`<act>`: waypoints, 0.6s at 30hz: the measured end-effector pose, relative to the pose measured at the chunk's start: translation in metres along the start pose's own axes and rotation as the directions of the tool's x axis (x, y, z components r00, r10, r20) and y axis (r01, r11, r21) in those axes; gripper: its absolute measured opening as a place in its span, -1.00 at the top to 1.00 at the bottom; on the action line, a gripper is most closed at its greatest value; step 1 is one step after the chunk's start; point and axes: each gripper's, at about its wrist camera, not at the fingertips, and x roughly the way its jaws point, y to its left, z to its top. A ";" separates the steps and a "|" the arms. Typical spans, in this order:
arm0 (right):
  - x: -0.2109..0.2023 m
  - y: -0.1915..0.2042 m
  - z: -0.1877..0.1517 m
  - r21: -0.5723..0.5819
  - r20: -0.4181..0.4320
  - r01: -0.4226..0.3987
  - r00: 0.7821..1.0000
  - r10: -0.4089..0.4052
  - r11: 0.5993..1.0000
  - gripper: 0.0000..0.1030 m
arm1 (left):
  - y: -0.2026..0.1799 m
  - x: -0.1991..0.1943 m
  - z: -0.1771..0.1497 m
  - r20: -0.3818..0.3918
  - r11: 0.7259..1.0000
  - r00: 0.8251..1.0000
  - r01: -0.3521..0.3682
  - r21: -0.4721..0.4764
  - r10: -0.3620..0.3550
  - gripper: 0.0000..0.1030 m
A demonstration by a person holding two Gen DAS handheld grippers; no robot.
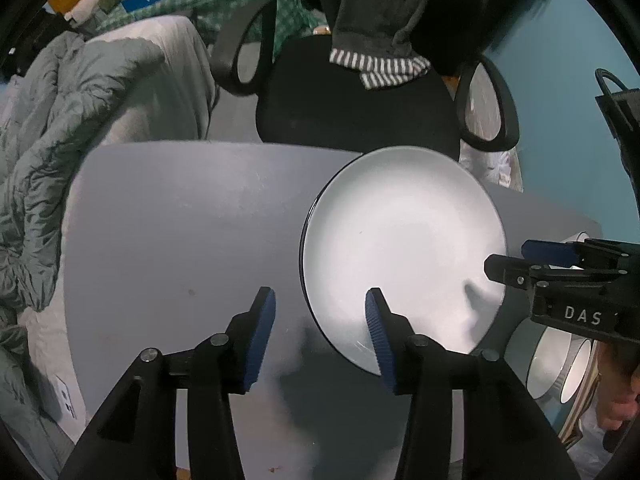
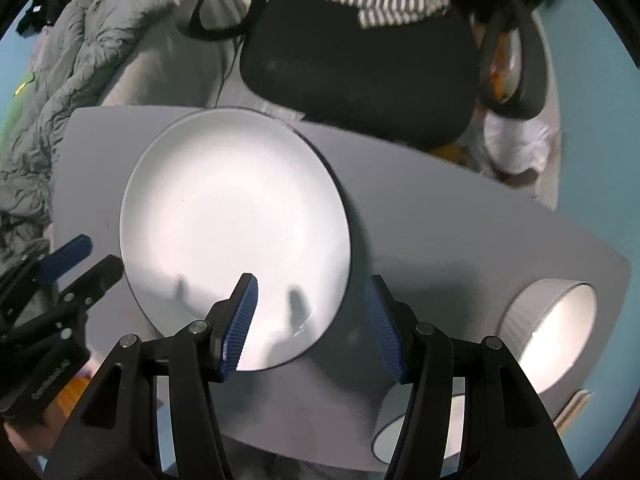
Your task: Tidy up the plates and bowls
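A white plate [image 1: 402, 248] lies flat on a grey table [image 1: 180, 220]. The left gripper [image 1: 320, 320] and right gripper [image 2: 310, 312] hover over the plate's opposite edges, fingers apart, gripping nothing.

A white plate [image 1: 400, 248] lies flat on the grey counter [image 1: 180, 232]. The left tongs [image 1: 320, 332] hang above its near edge, jaws apart, nothing between them. The right tongs [image 1: 516, 260] reach in from the right over the plate's rim. Two pale bowls [image 1: 552, 364] sit at the counter's right end.

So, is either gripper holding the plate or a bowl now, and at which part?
Nothing is held. Both the left gripper and the right gripper have open jaws above the plate, touching no rim; it lies on the table.
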 end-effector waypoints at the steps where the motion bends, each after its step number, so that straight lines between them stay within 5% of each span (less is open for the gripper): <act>1: -0.006 0.002 -0.003 -0.006 0.021 0.018 1.000 -0.018 1.000 -0.11 | -0.001 -0.005 -0.001 0.010 1.000 1.000 -0.002 -0.002 0.002 -0.03; 8: -0.049 0.014 -0.018 -0.020 0.173 0.093 0.981 -0.089 0.995 -0.31 | -0.006 -0.045 -0.016 0.096 1.000 0.995 0.003 -0.012 -0.002 -0.20; 18: -0.096 0.025 -0.040 0.007 0.290 0.094 0.953 -0.092 0.996 -0.32 | -0.009 -0.107 -0.038 0.212 1.000 0.977 0.009 -0.026 -0.003 -0.34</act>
